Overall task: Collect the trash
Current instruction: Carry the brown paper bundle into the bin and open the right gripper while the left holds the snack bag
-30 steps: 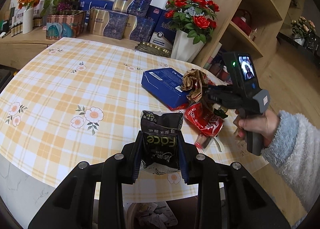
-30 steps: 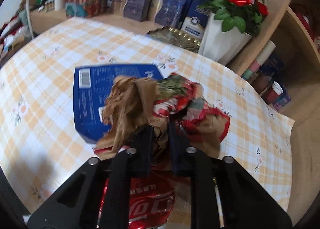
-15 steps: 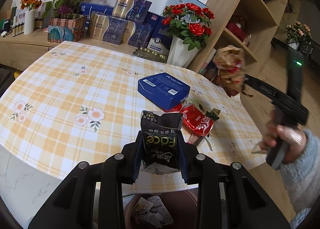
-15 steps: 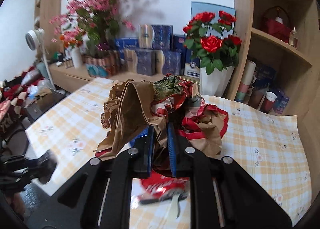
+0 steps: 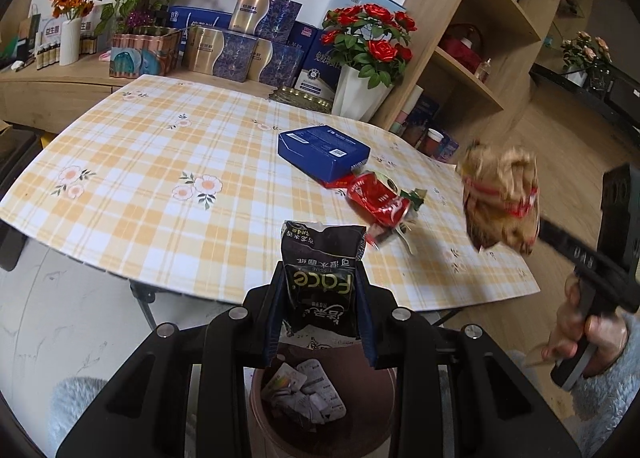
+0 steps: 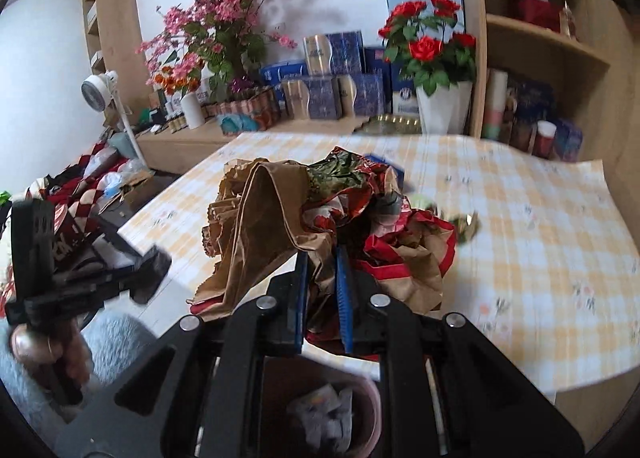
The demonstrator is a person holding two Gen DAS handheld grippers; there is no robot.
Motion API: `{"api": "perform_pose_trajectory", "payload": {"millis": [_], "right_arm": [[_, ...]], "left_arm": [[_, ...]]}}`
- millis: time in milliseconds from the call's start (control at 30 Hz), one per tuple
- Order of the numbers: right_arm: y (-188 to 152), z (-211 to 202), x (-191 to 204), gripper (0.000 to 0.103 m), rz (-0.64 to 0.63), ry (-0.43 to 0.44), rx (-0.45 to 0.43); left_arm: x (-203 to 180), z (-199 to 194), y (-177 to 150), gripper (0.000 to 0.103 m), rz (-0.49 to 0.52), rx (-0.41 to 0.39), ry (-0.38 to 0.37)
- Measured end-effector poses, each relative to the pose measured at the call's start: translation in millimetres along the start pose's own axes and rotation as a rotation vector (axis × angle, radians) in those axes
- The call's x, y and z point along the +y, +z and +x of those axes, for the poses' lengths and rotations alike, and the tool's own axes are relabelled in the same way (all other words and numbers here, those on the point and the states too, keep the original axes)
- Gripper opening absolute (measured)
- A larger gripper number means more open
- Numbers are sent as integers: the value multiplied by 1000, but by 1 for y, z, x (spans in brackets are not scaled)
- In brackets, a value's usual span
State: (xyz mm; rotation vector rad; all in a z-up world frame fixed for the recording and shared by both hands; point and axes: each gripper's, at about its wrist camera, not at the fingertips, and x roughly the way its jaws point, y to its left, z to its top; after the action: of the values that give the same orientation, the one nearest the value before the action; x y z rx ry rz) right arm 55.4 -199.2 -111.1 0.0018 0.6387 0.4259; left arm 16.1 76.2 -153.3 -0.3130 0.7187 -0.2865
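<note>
My left gripper (image 5: pixel 320 298) is shut on a black tissue packet (image 5: pixel 320 278) and holds it over a brown trash bin (image 5: pixel 384 410) with wrappers inside. My right gripper (image 6: pixel 322 282) is shut on a crumpled brown and red paper wad (image 6: pixel 280 218), also above the trash bin (image 6: pixel 368 414). The left wrist view shows that paper wad (image 5: pixel 500 198) blurred at the right, off the table edge. A crushed red can (image 5: pixel 376 204) and a blue box (image 5: pixel 324 152) lie on the checked table (image 5: pixel 160 178).
A white vase of red roses (image 5: pixel 364 58), stacked gift boxes (image 5: pixel 240 46) and a wooden shelf unit (image 5: pixel 480 38) stand behind the table. A person's hand in a fluffy sleeve (image 5: pixel 584 342) holds the right gripper. Clothes (image 6: pixel 88 186) are piled on the floor at the left.
The right gripper lifted the paper wad off the table and swung it out past the edge, toward the bin. The left gripper drew back with the packet, bringing the bin into view below it.
</note>
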Motion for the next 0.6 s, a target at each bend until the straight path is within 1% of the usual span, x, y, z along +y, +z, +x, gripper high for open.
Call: {"api": "perform_pose_trajectory", "payload": {"millis": [67, 167, 233, 400, 467, 500, 600], "right_arm": [[-15, -6, 5, 17, -5, 6, 21], [-36, -13, 12, 17, 8, 62, 53], [-52, -12, 18, 17, 29, 105, 88], [-90, -2, 36, 17, 40, 149, 178], [-105, 2, 41, 17, 52, 179, 212], [-108, 4, 42, 17, 55, 185, 220], [-125, 18, 46, 17, 104, 227, 283]], "left_arm": [[-3, -6, -5, 31, 4, -4, 0], [-11, -16, -13, 31, 32, -16, 12], [-16, -20, -20, 31, 53, -15, 23], [-24, -26, -38, 31, 77, 2, 29], [-25, -28, -44, 31, 84, 12, 30], [-25, -29, -47, 31, 84, 14, 32], [-23, -31, -50, 31, 76, 18, 32]]}}
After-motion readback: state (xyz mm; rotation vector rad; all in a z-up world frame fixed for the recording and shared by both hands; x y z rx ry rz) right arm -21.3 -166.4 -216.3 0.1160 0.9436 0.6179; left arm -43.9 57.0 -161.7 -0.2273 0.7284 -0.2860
